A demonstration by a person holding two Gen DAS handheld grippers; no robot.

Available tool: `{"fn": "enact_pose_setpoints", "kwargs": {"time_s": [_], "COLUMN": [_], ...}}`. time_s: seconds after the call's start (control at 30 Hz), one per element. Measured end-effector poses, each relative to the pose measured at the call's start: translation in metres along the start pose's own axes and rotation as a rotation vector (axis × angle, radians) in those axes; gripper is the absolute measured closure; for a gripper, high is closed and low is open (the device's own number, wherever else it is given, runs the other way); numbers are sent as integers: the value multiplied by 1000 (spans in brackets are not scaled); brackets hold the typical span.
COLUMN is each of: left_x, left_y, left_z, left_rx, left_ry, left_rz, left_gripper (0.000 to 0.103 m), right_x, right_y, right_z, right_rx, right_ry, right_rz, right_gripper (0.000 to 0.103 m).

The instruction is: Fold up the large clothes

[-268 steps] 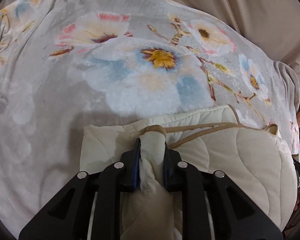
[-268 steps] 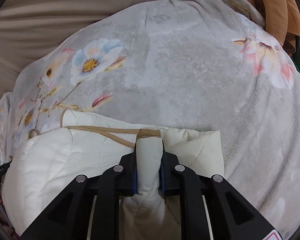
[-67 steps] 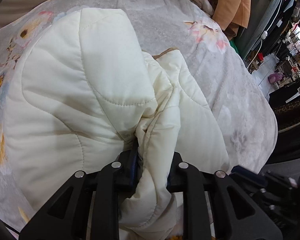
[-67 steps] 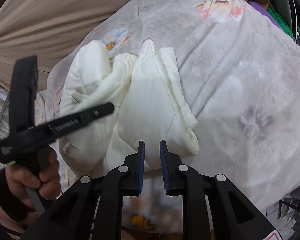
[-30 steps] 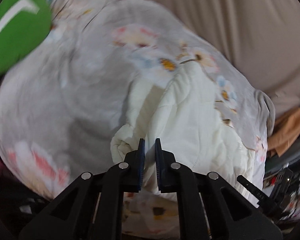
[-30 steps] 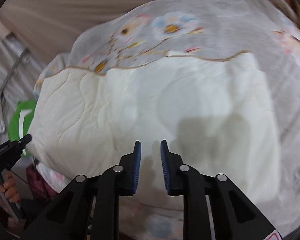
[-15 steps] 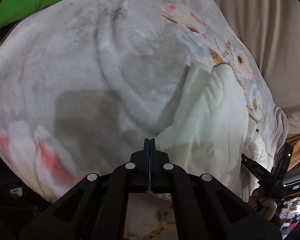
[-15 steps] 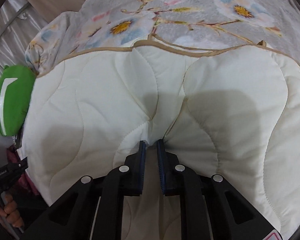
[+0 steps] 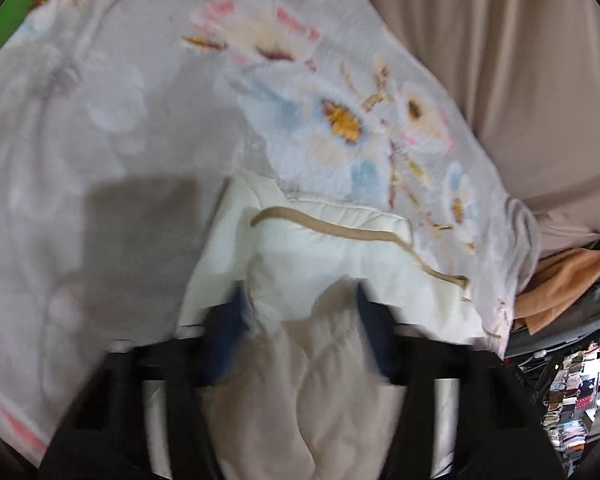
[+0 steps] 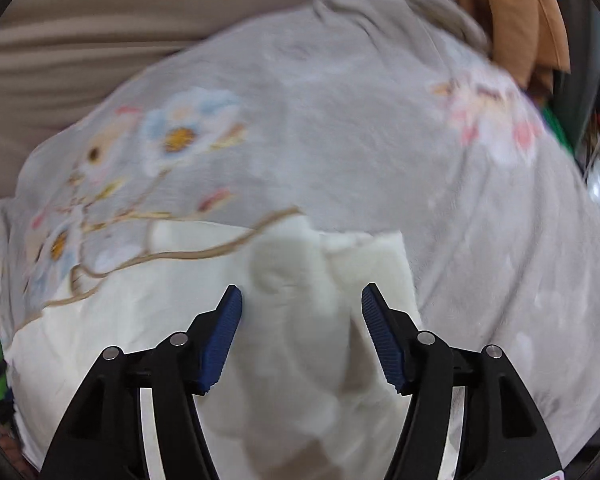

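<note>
A cream quilted garment with tan trim lies folded on a grey floral blanket. The left wrist view is blurred. My left gripper hangs over the garment's near left part. Its jaws are opening, and a bunched fold of cream cloth stands between the blue pads. In the right wrist view the same garment fills the lower middle. My right gripper is over its right end, jaws opening wide. A raised ridge of cloth sits between its pads, loose.
A beige sheet hangs behind the blanket. Orange cloth lies past the far right corner, also in the right wrist view. A green thing sits at the far left edge. Cluttered shelves stand lower right.
Both grippers swung over the garment's folded edge and their jaws spread apart. The left was shut beside the garment; now cloth stands between its pads. The right, narrow before, is now wide.
</note>
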State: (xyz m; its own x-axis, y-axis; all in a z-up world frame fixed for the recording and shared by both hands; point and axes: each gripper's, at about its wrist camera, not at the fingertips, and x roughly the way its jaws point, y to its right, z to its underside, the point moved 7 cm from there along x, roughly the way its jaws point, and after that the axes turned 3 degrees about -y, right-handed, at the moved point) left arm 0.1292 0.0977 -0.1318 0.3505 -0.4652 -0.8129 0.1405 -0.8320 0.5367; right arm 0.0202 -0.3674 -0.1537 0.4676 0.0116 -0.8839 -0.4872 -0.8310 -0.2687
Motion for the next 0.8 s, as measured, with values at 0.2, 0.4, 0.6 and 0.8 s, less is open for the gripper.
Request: {"fn": "enact_pose_setpoints", "kwargs": {"time_s": [0.2, 0.4, 0.6, 0.8], "left_x": [-10, 36, -34, -50], "left_y": [12, -2, -12, -47], "left_z": [-16, -4, -1, 61], "left_rx": [82, 113, 43, -57], "left_ry": [85, 35, 134, 9], "left_rz": [-89, -221, -177, -72], "left_gripper": [95, 92, 38, 21], "right_x": [-56, 16, -78, -61], "right_y": [-8, 13, -16, -130], "right_z": [-10, 10, 9, 96], "right_rx": [-7, -8, -82, -380], "right_ry": [192, -13, 197, -30], "right_rz": [-131, -24, 16, -231], "right_gripper": [94, 87, 80, 92]}}
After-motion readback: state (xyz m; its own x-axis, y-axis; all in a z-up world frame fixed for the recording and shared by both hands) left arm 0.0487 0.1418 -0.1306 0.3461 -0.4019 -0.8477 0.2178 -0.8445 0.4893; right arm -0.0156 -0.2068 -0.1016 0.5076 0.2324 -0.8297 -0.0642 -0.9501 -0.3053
